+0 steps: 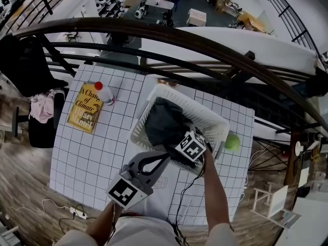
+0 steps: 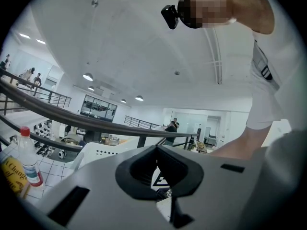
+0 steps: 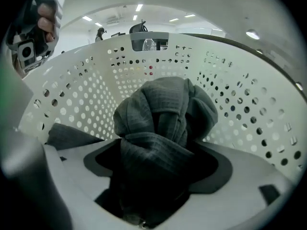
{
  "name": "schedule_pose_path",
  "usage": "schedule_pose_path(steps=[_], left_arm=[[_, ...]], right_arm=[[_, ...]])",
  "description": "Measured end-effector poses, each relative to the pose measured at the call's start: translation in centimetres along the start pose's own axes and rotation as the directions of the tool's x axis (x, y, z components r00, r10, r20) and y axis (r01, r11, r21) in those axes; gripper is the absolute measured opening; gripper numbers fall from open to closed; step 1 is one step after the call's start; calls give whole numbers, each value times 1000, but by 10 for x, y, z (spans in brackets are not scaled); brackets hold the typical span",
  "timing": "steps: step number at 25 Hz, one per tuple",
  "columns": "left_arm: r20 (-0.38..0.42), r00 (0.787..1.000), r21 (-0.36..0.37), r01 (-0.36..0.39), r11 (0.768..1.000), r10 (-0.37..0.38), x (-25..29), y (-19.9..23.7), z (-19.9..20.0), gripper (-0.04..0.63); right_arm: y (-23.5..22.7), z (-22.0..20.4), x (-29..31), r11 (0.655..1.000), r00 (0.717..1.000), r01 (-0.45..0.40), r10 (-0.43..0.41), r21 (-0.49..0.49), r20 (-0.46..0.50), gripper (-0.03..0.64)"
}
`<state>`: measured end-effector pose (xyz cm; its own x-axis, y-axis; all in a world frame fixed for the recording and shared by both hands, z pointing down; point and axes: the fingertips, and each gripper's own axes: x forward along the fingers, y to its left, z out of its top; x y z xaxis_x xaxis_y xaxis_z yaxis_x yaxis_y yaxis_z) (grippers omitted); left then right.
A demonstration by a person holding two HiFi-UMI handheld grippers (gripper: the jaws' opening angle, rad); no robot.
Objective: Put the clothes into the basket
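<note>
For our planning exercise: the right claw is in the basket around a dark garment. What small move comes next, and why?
Probably lift the right claw straight up: its jaws stand apart around the dark garment, which already lies inside the white basket.

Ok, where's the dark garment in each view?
Head view: the dark garment lies in the white basket, at the centre.
Left gripper view: not in it; only the basket's wall shows.
Right gripper view: at the centre, between the right tongs.
Shared landmark: the white basket.
</note>
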<state>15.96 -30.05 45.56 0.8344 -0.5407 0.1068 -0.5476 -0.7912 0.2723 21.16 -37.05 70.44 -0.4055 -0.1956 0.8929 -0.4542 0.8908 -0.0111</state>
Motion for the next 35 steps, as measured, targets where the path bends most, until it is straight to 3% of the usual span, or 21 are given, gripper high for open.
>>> schedule_pose_path(steps=[6,11,14,16,21,26,35], left_arm=[[12,1000,8,-8,1000,8,-13,-8,9,5],[27,999,11,-24,1000,23,-29,-15,17,5],[46,998,22,-38,999,37,-38,-20,22,5],[39,999,19,-38,999,37,-45,-27,26,5],[64,997,50,-51,997,47,-60,-38,37,5],[71,996,64,-52,997,47,-74,-52,37,5],[81,996,71,-32,997,26,-99,-80,39,5]], right_arm=[[-16,8,-28,995,994,104,-104,-7,26,416],[-19,24,-57,991,987,134,-133,-5,91,416],[-26,38,-83,983,964,180,-182,30,193,374],[-28,53,-111,971,916,207,-235,118,326,242],[-3,81,-194,945,749,210,-320,249,580,49],[52,78,-251,927,615,199,-370,318,696,25],[130,63,-316,870,459,169,-485,462,745,18]])
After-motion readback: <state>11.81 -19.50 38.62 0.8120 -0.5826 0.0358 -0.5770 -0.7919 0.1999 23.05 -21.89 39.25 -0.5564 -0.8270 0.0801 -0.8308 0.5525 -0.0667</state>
